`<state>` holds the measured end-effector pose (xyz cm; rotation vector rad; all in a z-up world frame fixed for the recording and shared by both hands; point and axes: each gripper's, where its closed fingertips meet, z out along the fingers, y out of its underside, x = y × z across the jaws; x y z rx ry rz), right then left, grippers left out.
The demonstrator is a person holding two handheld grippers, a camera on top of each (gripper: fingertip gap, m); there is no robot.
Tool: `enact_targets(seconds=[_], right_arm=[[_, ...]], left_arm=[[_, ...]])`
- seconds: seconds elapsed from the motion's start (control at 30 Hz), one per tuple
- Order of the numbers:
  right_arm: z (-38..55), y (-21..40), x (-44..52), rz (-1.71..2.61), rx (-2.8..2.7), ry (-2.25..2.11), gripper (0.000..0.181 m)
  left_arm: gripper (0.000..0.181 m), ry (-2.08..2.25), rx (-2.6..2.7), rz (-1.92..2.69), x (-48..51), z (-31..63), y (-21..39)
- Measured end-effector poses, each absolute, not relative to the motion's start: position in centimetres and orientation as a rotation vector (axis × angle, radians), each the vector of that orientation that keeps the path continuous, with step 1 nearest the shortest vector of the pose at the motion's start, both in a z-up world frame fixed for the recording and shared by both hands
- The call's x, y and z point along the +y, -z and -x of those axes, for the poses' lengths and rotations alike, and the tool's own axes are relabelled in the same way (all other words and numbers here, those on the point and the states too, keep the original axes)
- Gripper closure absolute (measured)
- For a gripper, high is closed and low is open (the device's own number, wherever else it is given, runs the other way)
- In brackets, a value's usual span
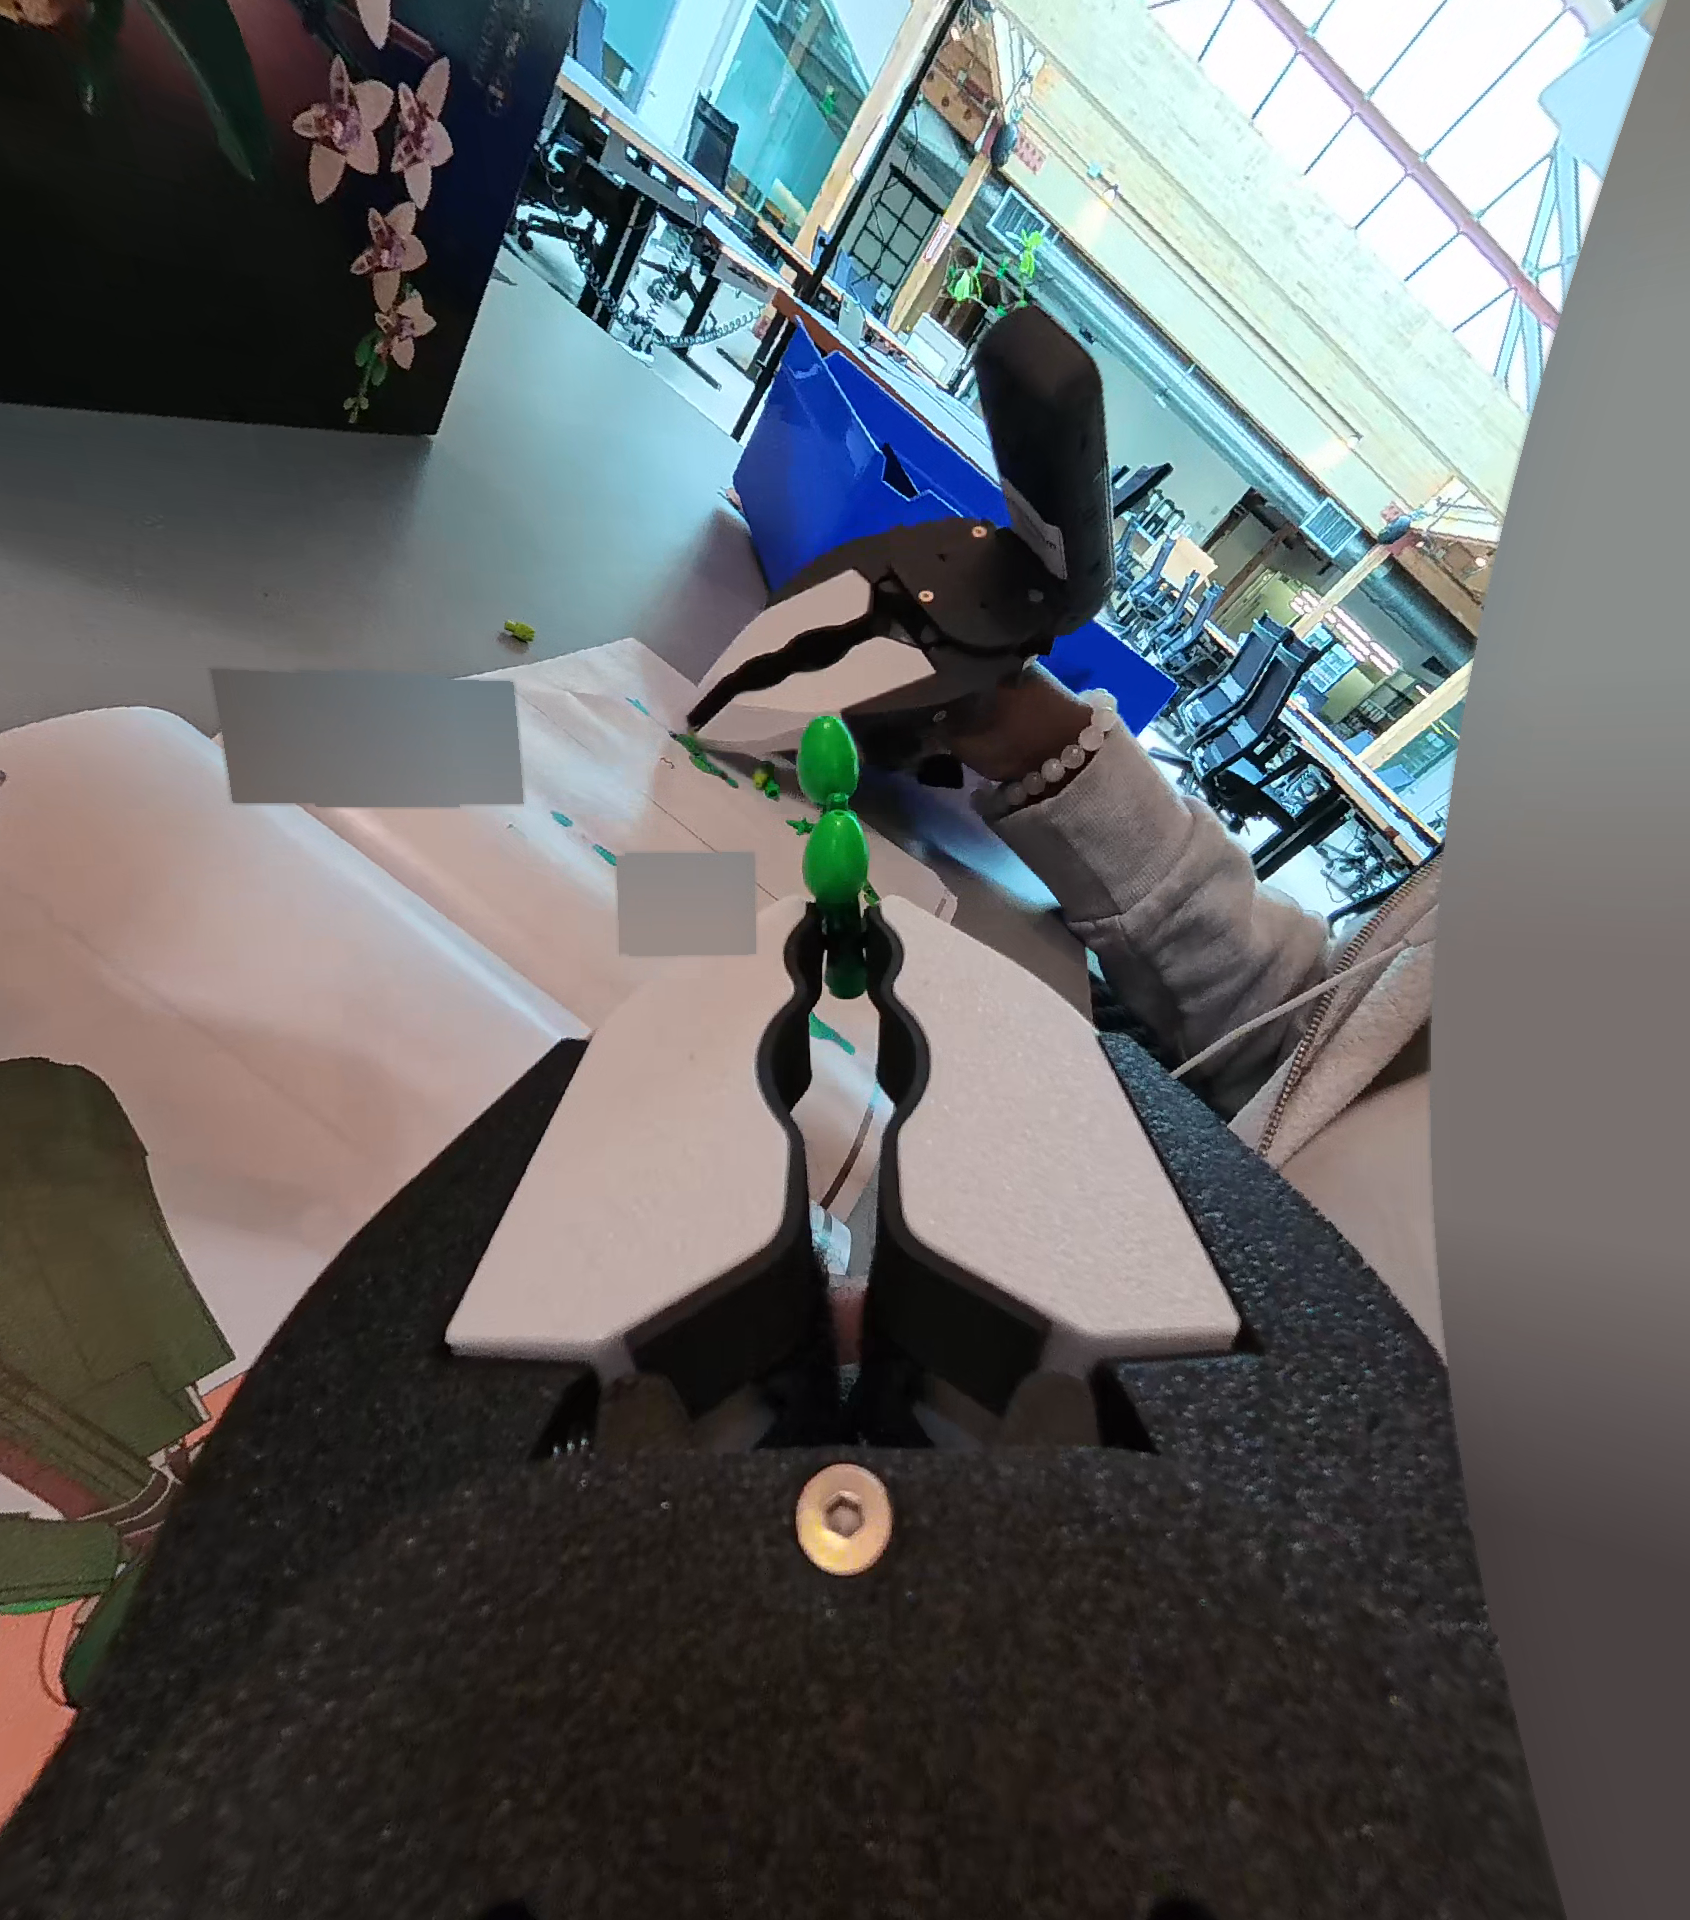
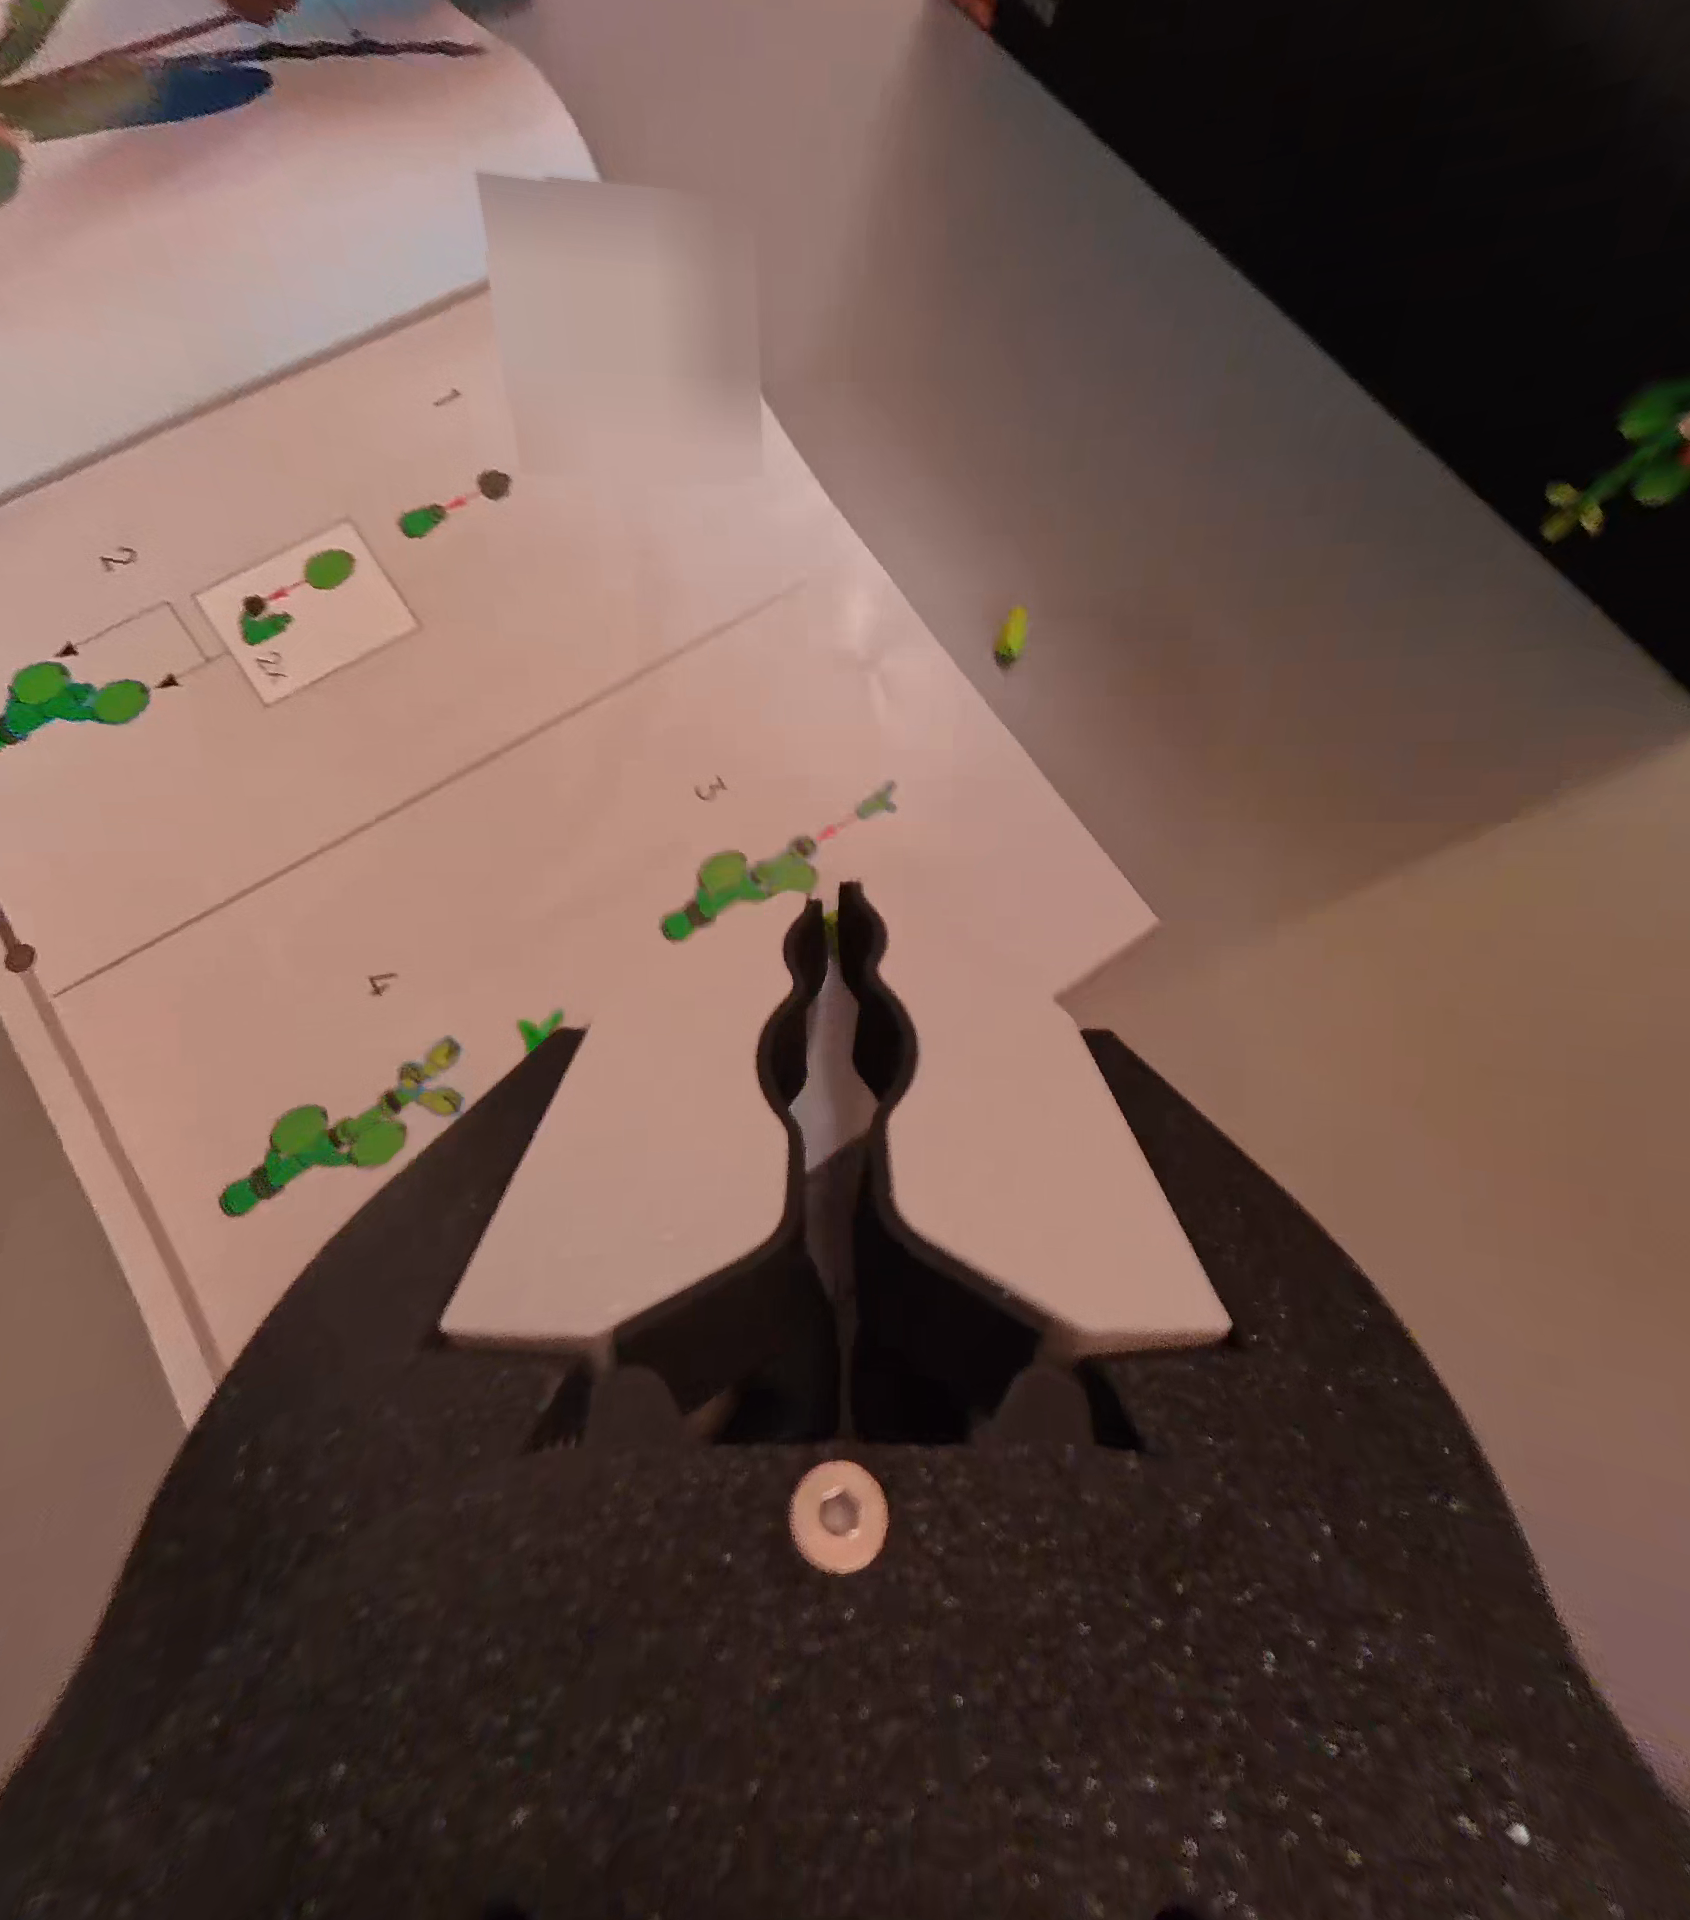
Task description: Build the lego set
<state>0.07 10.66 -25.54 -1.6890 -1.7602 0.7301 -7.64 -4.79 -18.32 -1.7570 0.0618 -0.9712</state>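
Green bud stem [image 1: 833, 831] pinched in left fingers [image 1: 908, 935]

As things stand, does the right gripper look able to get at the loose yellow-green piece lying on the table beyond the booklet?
Probably yes. The yellow-green piece lies alone on bare table, nothing between it and the right gripper. But the jaws are nearly shut, seemingly on a small green bit over the booklet, so they'd need freeing first.

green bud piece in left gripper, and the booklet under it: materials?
Green bud piece: looks like hard moulded plastic, glossy, with sharp highlights on its rounded lobes. Booklet: seems coated paper, semi-gloss, since its pages curl and show a soft sheen. The left gripper is shut on the piece.
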Motion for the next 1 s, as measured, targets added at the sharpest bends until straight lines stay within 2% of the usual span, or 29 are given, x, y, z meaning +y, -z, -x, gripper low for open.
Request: enact_targets(seconds=[0.2, 0.4, 0.5, 0.6, 0.73, 1.0], right_arm=[[-2.4, 25.3, 12.5, 1.734, -1.673, -0.618, 0.175], [-2.2, 22.7, 12.4, 1.663, -1.539, -0.727, 0.159], [-2.4, 21.9, 11.2, 1.597, -1.575, -0.771, 0.16], [-3.1, 22.1, 8.6, 1.457, -1.791, -0.783, 0.175], [-3.5, 23.3, 6.6, 1.172, -2.178, -0.598, 0.175], [-3.0, 24.5, 7.1, 0.946, -2.719, -0.343, 0.172]], left_arm=[[0.175, 0.986, 0.059, 1.761, -4.8, 7.6, 18.4], [0.175, 0.989, 0.056, 1.745, -4.9, 7.7, 18.2], [0.175, 0.986, 0.059, 1.728, -5.0, 7.8, 18.0], [0.175, 0.988, 0.057, 1.712, -5.0, 7.9, 17.8], [0.175, 0.98, 0.092, 1.733, -5.0, 7.4, 18.0], [0.175, 0.976, 0.168, 1.753, -5.3, 6.5, 18.1]])
